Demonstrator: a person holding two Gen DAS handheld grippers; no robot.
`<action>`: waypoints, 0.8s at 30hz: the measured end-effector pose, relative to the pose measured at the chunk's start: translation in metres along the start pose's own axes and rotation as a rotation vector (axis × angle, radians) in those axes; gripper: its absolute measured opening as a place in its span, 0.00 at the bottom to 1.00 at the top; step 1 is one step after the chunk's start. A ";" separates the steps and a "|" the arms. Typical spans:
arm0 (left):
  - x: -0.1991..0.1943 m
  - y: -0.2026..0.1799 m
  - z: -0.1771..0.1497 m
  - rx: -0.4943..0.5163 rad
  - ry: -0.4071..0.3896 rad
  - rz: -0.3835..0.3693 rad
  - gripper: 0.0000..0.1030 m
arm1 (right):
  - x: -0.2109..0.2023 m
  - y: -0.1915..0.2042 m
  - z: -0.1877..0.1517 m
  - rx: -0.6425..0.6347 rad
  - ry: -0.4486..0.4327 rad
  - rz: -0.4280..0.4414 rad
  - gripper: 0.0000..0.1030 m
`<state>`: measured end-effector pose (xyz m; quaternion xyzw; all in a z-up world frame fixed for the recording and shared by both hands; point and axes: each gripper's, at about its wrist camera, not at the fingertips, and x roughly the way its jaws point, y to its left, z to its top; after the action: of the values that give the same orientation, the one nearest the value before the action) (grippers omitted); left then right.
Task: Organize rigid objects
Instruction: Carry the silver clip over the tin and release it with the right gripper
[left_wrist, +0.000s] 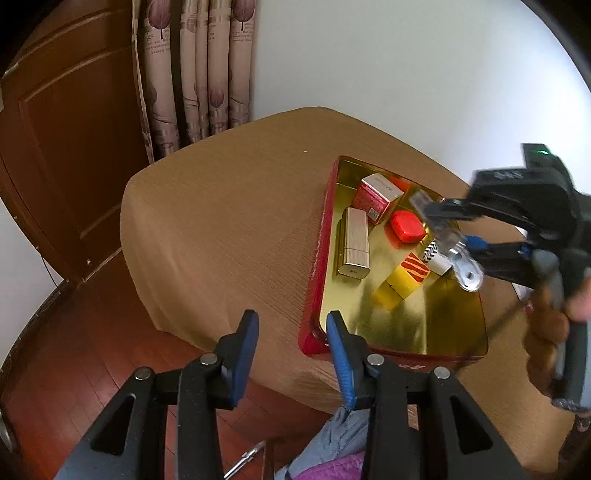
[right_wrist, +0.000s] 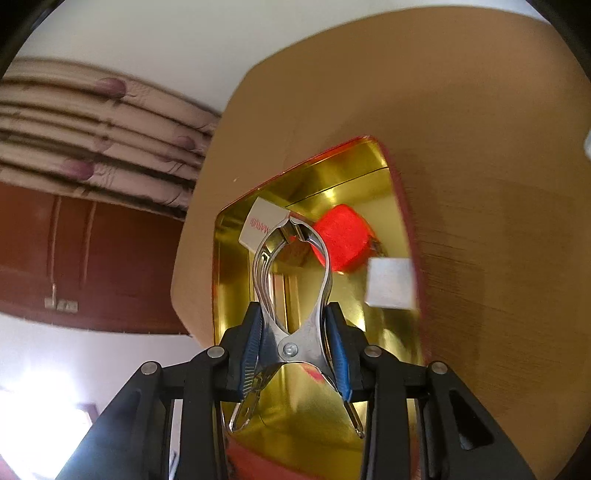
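Your right gripper (right_wrist: 294, 332) is closed on a metal clamp (right_wrist: 291, 291), its blue pads pressing the clamp's handles just above the rivet. The right wrist view shows the clamp's tips meeting at 12 o'clock, above the gold tray (right_wrist: 325, 181). Past the tips you see a white-topped box (right_wrist: 264, 225) at 11 o'clock, a red case (right_wrist: 343, 240) at 1 o'clock and a blurred white box (right_wrist: 391, 282) at 3 o'clock; the rest of the tray's contents are hidden behind the clamp.

The left wrist view fills that in. There the right gripper (left_wrist: 456, 236) comes in from 3 o'clock with the clamp (left_wrist: 465, 266) held over the tray's right side. Lying in the tray (left_wrist: 417, 332) are a pink box (left_wrist: 376, 197), a gold ribbed case (left_wrist: 354, 242), the red case (left_wrist: 407, 226), a yellow box with red stripes (left_wrist: 404, 280) and a black-and-white striped item (left_wrist: 436, 256) partly behind the clamp. The tray has red outer walls and sits on the tan-covered worktop (left_wrist: 221, 229).

Your left gripper (left_wrist: 291, 332) is wide open and holds nothing, hovering at the worktop's near edge with its right finger (left_wrist: 341, 354) over the tray's near-left corner. Only this view shows the wooden door (left_wrist: 70, 147) and curtain (left_wrist: 195, 70) upright at 10 to 11 o'clock.
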<state>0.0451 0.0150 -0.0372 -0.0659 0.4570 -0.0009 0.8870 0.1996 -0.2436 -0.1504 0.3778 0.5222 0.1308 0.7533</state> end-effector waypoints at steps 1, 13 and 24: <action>0.000 0.000 0.000 0.002 0.001 0.000 0.38 | 0.003 -0.002 0.002 0.030 0.000 0.008 0.31; 0.004 0.006 0.003 -0.015 0.017 -0.013 0.38 | 0.030 0.014 0.016 -0.006 -0.043 -0.077 0.35; 0.001 0.003 0.000 -0.002 0.015 0.014 0.39 | -0.048 -0.001 -0.023 -0.274 -0.254 -0.034 0.55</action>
<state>0.0455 0.0181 -0.0384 -0.0636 0.4642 0.0052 0.8834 0.1585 -0.2624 -0.1218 0.2763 0.4066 0.1394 0.8596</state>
